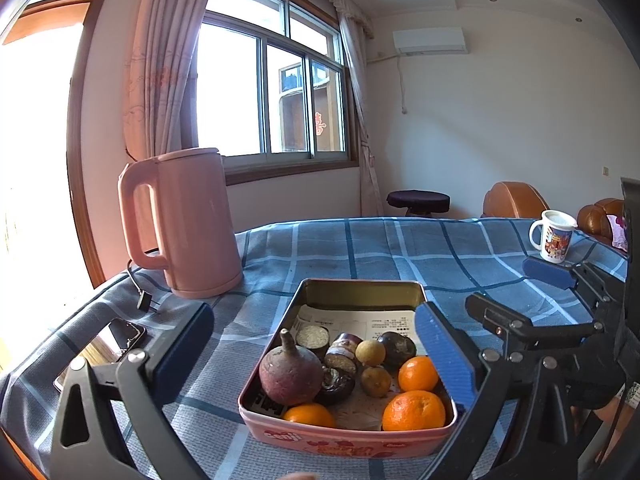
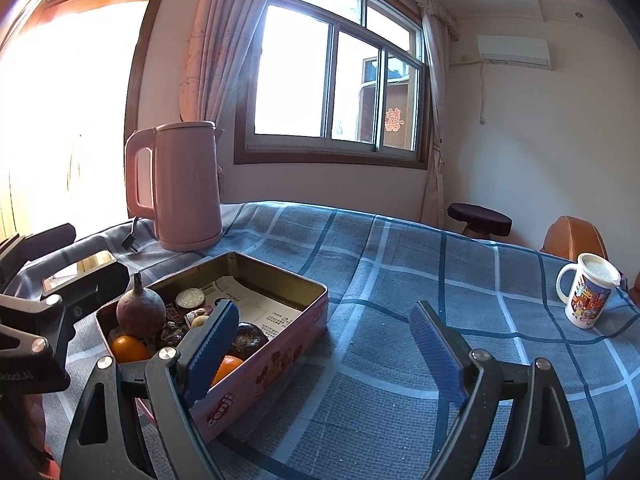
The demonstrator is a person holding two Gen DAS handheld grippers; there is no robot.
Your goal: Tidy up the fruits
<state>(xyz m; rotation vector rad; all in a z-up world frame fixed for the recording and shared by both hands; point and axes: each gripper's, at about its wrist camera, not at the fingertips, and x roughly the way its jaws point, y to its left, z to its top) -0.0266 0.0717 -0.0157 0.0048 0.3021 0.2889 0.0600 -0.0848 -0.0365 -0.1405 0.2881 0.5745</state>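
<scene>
An open pink tin [image 1: 352, 442] [image 2: 256, 376] sits on the blue checked cloth. It holds three oranges [image 1: 414, 410], a round reddish-purple fruit with a pointed stem [image 1: 290, 372] [image 2: 140, 310], two small yellowish fruits [image 1: 368, 352], a dark round fruit [image 1: 396, 346] and wrapped sweets. My left gripper [image 1: 316, 348] is open, its fingers standing wide on either side of the tin's near end without pressing it. To the tin's right, my right gripper [image 2: 324, 352] is open over bare cloth, its left pad [image 2: 212, 348] in front of the tin's near corner.
A pink kettle [image 1: 188, 224] [image 2: 180, 188] stands at the back left with its plug [image 1: 143, 300] on the cloth. A phone [image 1: 108, 344] lies left of the tin. At the far right stands a picture mug [image 2: 586, 294] [image 1: 554, 240]. A stool and leather chairs lie beyond the table's far edge.
</scene>
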